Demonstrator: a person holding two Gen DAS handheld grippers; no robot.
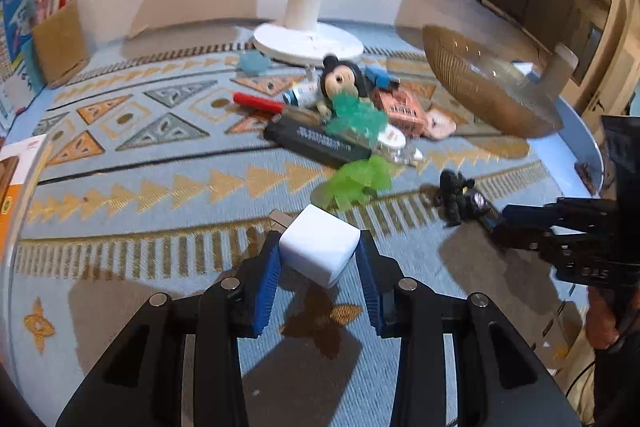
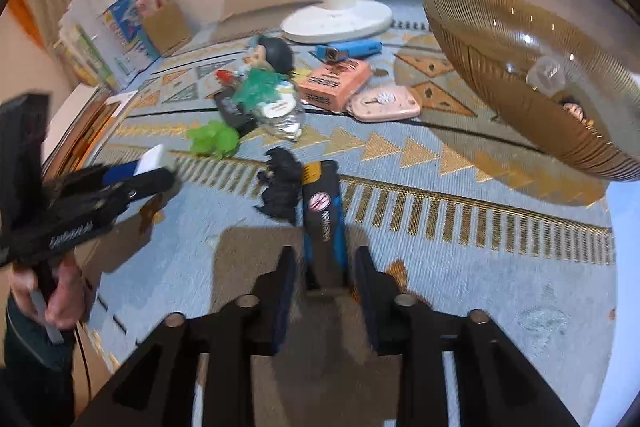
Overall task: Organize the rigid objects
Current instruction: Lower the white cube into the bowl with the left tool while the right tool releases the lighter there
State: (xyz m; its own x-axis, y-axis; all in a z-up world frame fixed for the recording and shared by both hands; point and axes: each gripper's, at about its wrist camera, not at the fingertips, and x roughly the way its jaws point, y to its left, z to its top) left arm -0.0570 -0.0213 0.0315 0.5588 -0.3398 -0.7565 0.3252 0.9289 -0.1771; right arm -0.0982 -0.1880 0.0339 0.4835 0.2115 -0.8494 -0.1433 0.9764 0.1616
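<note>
- Patterned blue cloth (image 1: 140, 267) covers the desk, a fan base (image 1: 308, 43) at its far edge.
- Left gripper (image 1: 319, 259): fingers clamped on a white cube (image 1: 320, 249).
- Right gripper (image 2: 325, 269): fingers clamped on a blue-and-black lighter (image 2: 322, 215).
- Amber glass bowl (image 2: 520, 83) sits near the right edge.

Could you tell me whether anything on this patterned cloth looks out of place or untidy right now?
Yes. The toys and boxes lie in a jumbled heap in front of the white fan base, overlapping each other, while the amber glass bowl beside them holds only a couple of small items. A black figurine lies apart, toppled on the cloth.
</note>
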